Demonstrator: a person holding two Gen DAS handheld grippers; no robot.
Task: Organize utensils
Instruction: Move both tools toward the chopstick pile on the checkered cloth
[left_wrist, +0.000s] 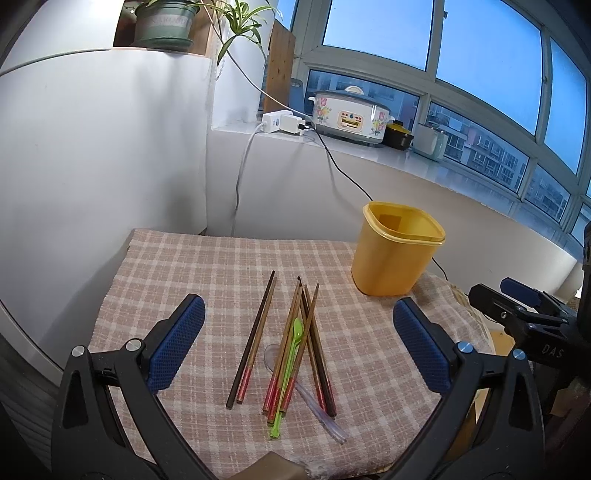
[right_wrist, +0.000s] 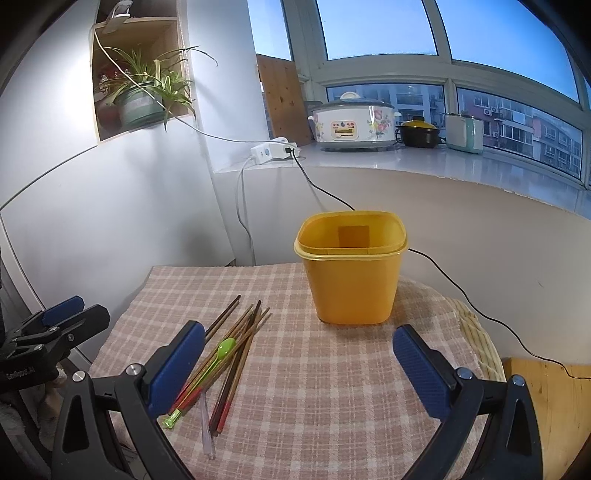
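The desk (left_wrist: 177, 258), covered by a pink checked cloth, fills the lower half of both views. Its far edge runs across the middle of each frame below a white wall; its right edge curves away at lower right of the right wrist view, where a woven rim shows under the cloth.

The yellow container (right_wrist: 351, 273) stands upright and empty at centre frame in the right wrist view, close to the far right corner of the desk. Its mouth is open and unobstructed.

The chopsticks (left_wrist: 295, 343) lie in a loose crossed bundle at lower centre of the left wrist view, with one pair (left_wrist: 255, 339) lying apart just to the left. A green spoon (left_wrist: 290, 373) lies on top of the bundle; a clear spoon (left_wrist: 314, 402) lies partly beneath it.

The left hand-held gripper (left_wrist: 299, 347) is spread wide above the bundle, holding nothing. The right hand-held gripper (right_wrist: 299, 369) is also spread wide and empty, between bundle and container.

Procedure, as judged: no utensil has been collected yet.
1. Take the green spoon first; it is uppermost and frees the sticks below.
2. Grip near the mid-length so the item hangs level.
3. Close across the narrow width, not along the length.
4. Lower each item handle-down into the container.

Clearance: open cloth lies between bundle and container. A black cable (right_wrist: 480, 314) trails past the right edge; keep clear of it.
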